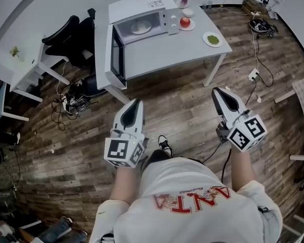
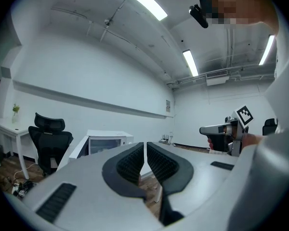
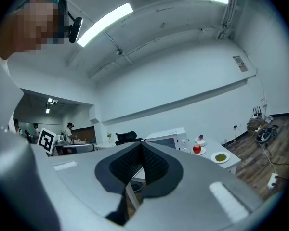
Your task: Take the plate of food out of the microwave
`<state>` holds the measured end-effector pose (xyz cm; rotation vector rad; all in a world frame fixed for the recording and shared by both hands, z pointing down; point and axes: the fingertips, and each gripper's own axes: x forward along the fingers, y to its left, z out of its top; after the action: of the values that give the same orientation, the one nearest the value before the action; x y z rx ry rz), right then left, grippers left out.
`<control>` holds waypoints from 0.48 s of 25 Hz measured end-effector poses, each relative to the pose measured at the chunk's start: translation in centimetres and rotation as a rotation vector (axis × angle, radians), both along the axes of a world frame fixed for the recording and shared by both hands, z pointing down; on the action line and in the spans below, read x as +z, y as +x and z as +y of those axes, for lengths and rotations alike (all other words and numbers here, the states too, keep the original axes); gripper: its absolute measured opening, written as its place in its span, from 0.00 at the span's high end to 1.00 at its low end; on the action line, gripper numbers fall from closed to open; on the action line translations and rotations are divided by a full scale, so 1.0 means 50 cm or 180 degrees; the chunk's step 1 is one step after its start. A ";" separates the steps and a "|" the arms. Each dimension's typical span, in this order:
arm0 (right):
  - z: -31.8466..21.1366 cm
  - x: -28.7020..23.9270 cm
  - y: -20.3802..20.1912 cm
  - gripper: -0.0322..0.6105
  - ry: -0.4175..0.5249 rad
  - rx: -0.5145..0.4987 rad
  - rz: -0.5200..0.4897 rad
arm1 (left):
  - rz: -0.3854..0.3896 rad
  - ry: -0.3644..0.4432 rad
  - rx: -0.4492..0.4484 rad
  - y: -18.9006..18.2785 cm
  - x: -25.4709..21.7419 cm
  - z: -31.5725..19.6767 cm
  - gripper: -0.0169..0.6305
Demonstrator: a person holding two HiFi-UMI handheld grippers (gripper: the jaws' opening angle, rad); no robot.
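1. The left gripper (image 1: 138, 102) is closed. Its ribbed pads (image 2: 130, 160) are brought together at the tip with nothing between them, and only a hairline of light is left lower down.
2. The right gripper (image 1: 216, 90) is likewise closed and empty, with its pads (image 3: 151, 165) pressed together.
3. The hands are hidden under the marker cubes in the head view; only the forearms are seen.
4. A plate (image 1: 141, 27) is seen inside the microwave (image 1: 151, 6), but what lies on it cannot be made out because it is small and pale. In both gripper views the inside of the microwave is largely masked by the grippers' own bodies.
5. The microwave door (image 1: 116, 54) is swung wide open toward the person and reaches about to the near left corner of the table (image 1: 167, 54). It is seen nearly edge-on.
6. To the right of the microwave, an apple (image 1: 185, 22) on a small plate and a plate of green food (image 1: 212, 39) are set, the latter close to the table's right edge.
7. A stretch of wooden floor (image 1: 177, 105) lies between the grippers and the table, and both grippers are well apart from it. Cables (image 1: 71, 103) are bunched on the floor at the left, near a black chair (image 1: 66, 32).
8. Both grippers are held low in front of the body and set well apart from each other. They are pointed forward, the left toward the open door and the right toward the table's right leg.
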<state>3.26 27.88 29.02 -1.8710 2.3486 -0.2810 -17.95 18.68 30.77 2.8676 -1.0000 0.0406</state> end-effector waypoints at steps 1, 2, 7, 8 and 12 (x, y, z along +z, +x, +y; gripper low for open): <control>-0.024 -0.003 -0.002 0.95 -0.0005 0.0010 0.0008 | -0.0007 0.0004 -0.0002 -0.001 -0.002 -0.026 0.93; -0.049 -0.005 -0.004 0.95 -0.0011 0.0019 0.0017 | -0.0009 0.0011 0.0001 -0.002 -0.004 -0.052 0.93; -0.179 -0.017 -0.022 0.95 -0.0015 0.0036 0.0083 | 0.0007 0.0041 0.0033 -0.009 -0.011 -0.180 0.93; -0.201 -0.017 -0.028 0.95 -0.0015 0.0032 0.0090 | 0.0002 0.0043 0.0037 -0.011 -0.008 -0.201 0.93; -0.286 -0.005 -0.054 0.95 -0.0085 -0.0042 0.0115 | 0.0032 0.0012 0.0006 -0.023 0.000 -0.275 0.93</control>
<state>0.57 13.59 28.80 -1.8887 2.3934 -0.2837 -19.12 4.94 30.75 2.8693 -0.9968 0.0246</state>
